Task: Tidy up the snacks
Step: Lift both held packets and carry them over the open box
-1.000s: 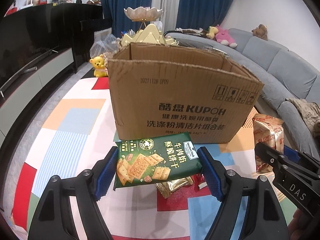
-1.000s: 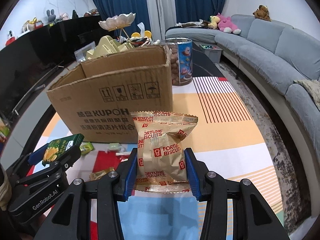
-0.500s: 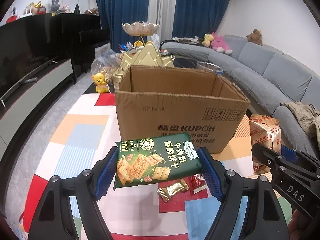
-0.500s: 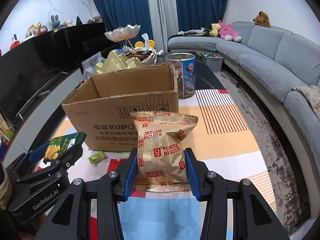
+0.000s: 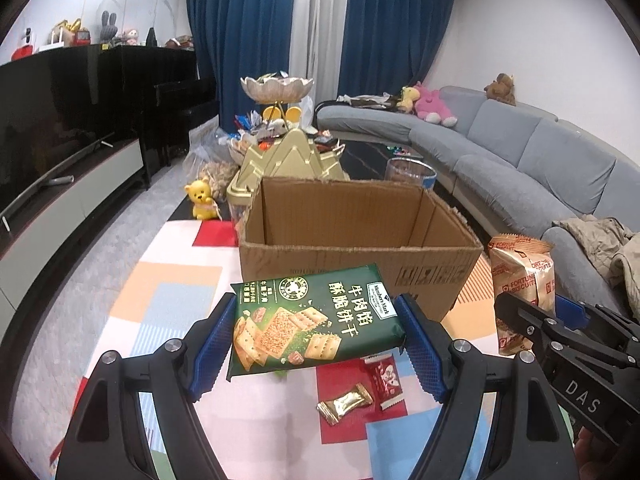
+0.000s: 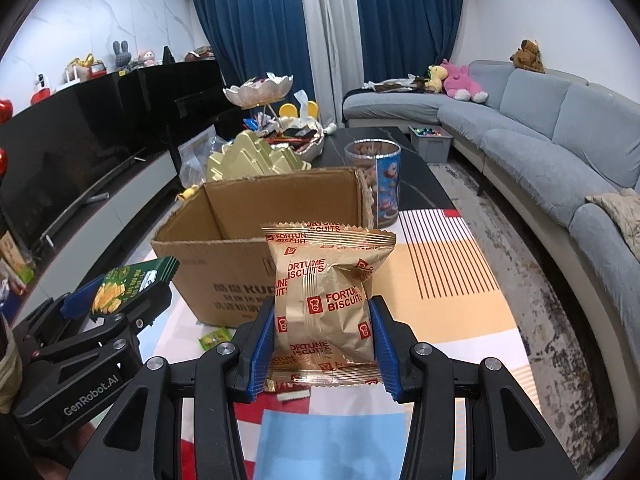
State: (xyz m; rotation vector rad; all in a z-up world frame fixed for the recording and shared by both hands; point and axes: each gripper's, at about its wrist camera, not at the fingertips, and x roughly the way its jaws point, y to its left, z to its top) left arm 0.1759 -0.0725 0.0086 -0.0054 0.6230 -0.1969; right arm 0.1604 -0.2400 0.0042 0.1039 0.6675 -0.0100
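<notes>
My left gripper is shut on a green cracker pack, held flat above the table in front of the open cardboard box. My right gripper is shut on a gold Fortune Biscuits bag, held upright in front of the same box. The box looks empty inside as far as I can see. The right gripper with its bag shows at the right of the left wrist view; the left gripper with the green pack shows at the left of the right wrist view.
A gold candy and a red candy lie on the colourful tablecloth below the left gripper; a green candy lies by the box. Behind the box stand a gold mountain-shaped dish, a clear snack jar and a yellow bear.
Both grippers have risen with their packs. The box now sits lower in both views and its inside shows.
</notes>
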